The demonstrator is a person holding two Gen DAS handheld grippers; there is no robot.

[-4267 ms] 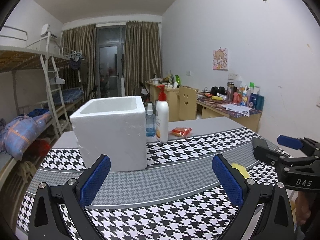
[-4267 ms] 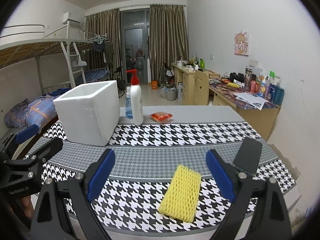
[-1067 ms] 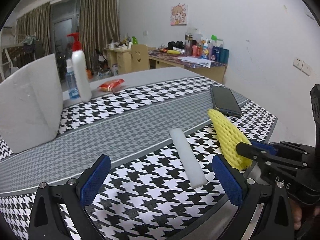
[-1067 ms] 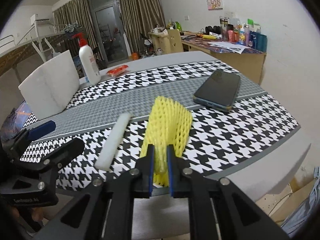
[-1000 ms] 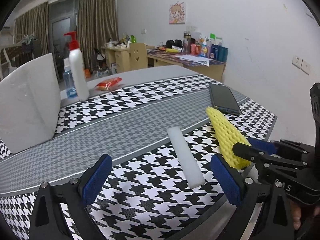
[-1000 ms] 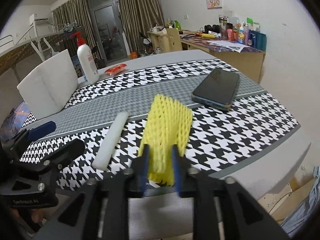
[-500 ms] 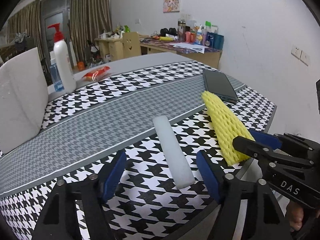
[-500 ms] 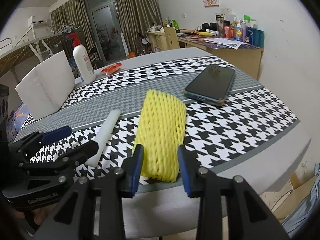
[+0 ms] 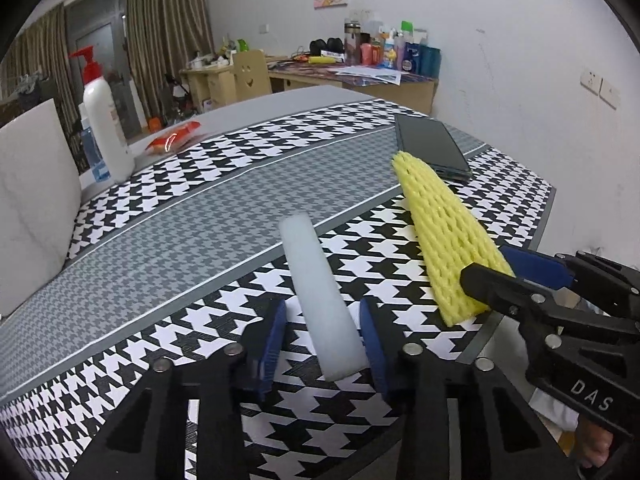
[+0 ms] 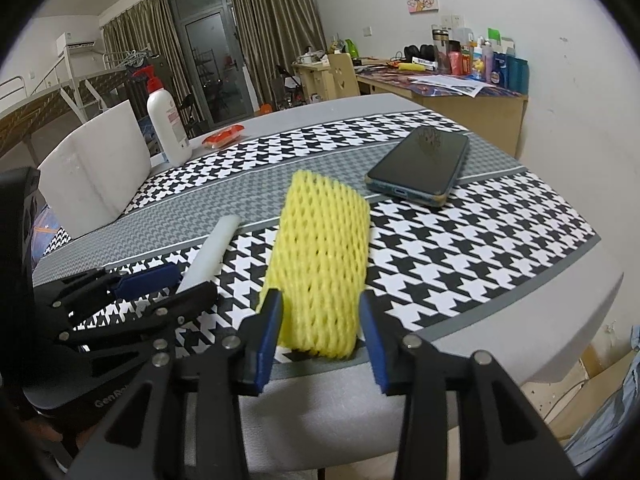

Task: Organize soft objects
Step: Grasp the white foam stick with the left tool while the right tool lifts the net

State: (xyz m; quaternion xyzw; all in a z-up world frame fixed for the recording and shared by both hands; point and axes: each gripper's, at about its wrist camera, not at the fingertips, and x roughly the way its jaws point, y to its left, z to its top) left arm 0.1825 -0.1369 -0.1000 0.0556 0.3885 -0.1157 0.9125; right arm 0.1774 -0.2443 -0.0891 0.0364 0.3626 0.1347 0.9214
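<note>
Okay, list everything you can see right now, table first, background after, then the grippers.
foam strip: one, white, near table edge, between left gripper's pads
mesh sleeve: one, yellow, right of strip, between right gripper's pads
phone: one, dark, beyond sleeve
foam box: one, white, far left
pump bottle: one, white with red pump, beside box
small bottle: one, blue, by pump bottle
packet: one, red, far side
tablecloth: one, black-white houndstooth
desk: one, wooden, cluttered, against wall
left gripper: closing around strip
right gripper: opening, sleeve between pads
</note>
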